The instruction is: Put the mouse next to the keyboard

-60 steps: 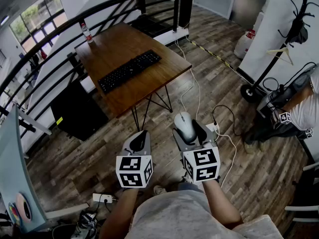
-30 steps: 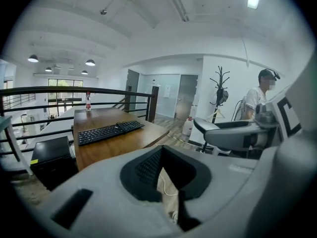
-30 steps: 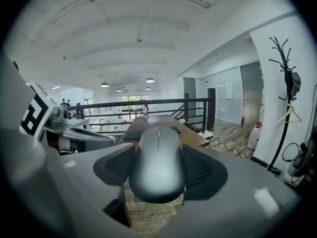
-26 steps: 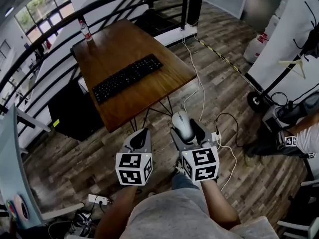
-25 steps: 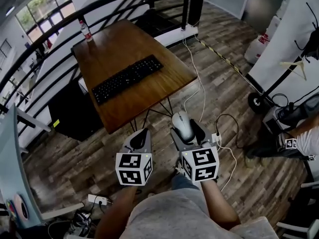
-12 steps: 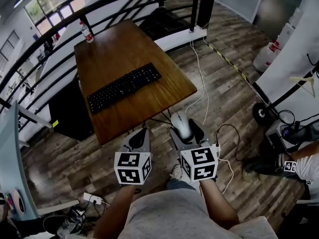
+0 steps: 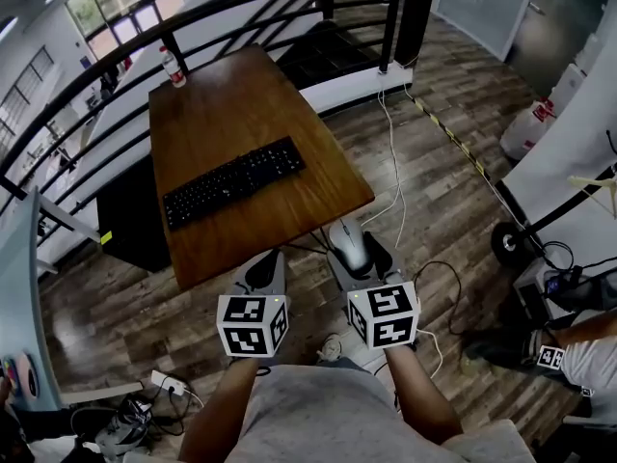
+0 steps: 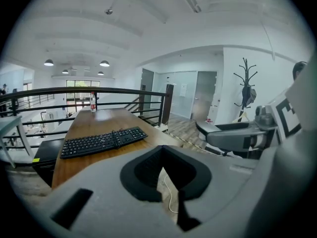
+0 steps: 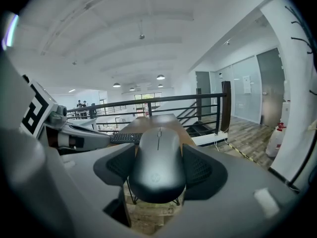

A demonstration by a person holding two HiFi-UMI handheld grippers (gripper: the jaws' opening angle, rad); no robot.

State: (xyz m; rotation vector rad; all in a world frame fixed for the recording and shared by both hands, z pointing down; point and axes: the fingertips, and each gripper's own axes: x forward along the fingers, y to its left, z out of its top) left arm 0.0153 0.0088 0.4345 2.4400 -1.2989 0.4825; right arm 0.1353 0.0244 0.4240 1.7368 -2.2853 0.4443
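Mouse (image 9: 157, 157), grey and rounded, sat clamped between the two dark pads of the right claw (image 7: 359, 257). It was gripped by its flanks with the wheel end pointing forward, so it could probably be set down flat without turning. It hung in the air over the wooden floor (image 7: 434, 191), just short of the near corner of the counter (image 7: 241, 104) and not yet above it. The left claw (image 7: 264, 276) hung beside it, clenched on nothing, seemingly idle because one claw sufficed. Farther out, the black keyboard (image 7: 234, 181) lay slantwise across the counter's middle with bare wood on every side, leaving room for the mouse. A bottle (image 7: 172, 66) stood at the far corner, well apart.
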